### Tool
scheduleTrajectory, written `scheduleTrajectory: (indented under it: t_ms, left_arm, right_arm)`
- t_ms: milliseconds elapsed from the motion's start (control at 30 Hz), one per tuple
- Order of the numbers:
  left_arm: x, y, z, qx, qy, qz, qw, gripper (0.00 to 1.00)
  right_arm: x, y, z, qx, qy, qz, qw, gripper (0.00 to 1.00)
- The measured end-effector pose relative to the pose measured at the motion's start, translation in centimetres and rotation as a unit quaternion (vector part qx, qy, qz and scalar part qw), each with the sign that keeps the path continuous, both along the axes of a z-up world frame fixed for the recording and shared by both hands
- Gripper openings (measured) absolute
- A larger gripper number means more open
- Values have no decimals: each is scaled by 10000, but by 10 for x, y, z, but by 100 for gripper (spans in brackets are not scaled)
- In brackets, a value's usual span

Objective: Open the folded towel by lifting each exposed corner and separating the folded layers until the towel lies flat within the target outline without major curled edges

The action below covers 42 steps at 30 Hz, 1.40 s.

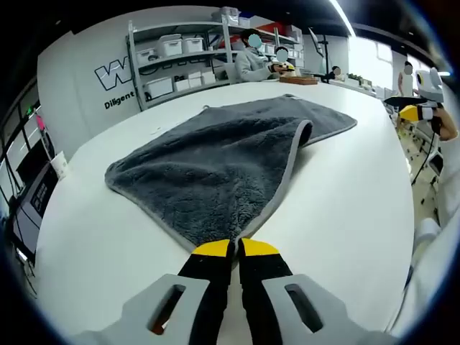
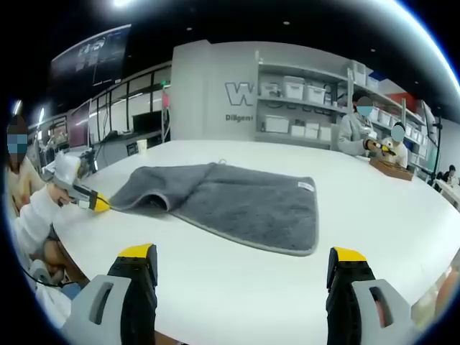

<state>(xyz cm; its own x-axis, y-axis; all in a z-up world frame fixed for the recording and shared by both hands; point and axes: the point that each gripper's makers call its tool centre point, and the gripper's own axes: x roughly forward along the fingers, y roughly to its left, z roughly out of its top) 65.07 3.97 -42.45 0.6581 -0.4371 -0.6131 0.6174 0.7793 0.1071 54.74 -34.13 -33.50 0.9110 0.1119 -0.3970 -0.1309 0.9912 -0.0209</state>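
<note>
A dark grey towel point(image 1: 215, 162) with a pale hem lies on the white table point(image 1: 345, 215), one layer folded over itself along a curled ridge. My left gripper point(image 1: 236, 248) is shut on the towel's near corner. Seen from the right gripper view, the left gripper point(image 2: 97, 202) is held in a hand and pinches the corner at the towel's point(image 2: 244, 201) left end, where the folded flap lies. My right gripper point(image 2: 241, 259) hovers open over the table's near edge, short of the towel, with nothing between its jaws. It also shows far right as the right gripper point(image 1: 413, 112).
Shelves with white bins point(image 1: 176, 65) stand along the back wall. Two people sit at the table's far side point(image 2: 374, 136) by a wooden tray point(image 2: 392, 167). A person's sleeve point(image 2: 32, 215) is at the left table edge.
</note>
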Motion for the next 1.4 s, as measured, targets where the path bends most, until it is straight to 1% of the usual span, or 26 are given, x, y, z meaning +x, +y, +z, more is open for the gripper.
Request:
scheduleTrajectory:
  t_ms: [167, 367, 567, 633, 867, 1000, 1400]
  left_arm:
    - [-6, 16, 0, 156, 43, 27, 9999, 4]
    - [-7, 38, 0, 349, 100, 183, 9992, 3]
    - [-9, 52, -1, 432, 128, 269, 9986, 3]
    - [-8, 59, 0, 525, 137, 301, 9981, 3]
    - [-6, 77, 4, 690, 133, 431, 9966, 3]
    - [-5, 89, 3, 845, 138, 525, 9949, 3]
    - [1, 111, 3, 1025, 121, 705, 9922, 3]
  right_arm:
    - [0, 0, -1, -6, 15, 3, 10000, 99]
    - [0, 2, -2, -14, 35, 17, 10000, 99]
    - [0, 4, -3, -31, 55, 43, 10000, 99]
    - [0, 5, -3, -36, 58, 43, 10000, 99]
    - [0, 5, -4, -34, 60, 41, 10000, 98]
    - [1, 7, -5, -35, 79, 59, 9999, 98]
    - [1, 8, -5, -44, 98, 69, 9999, 98]
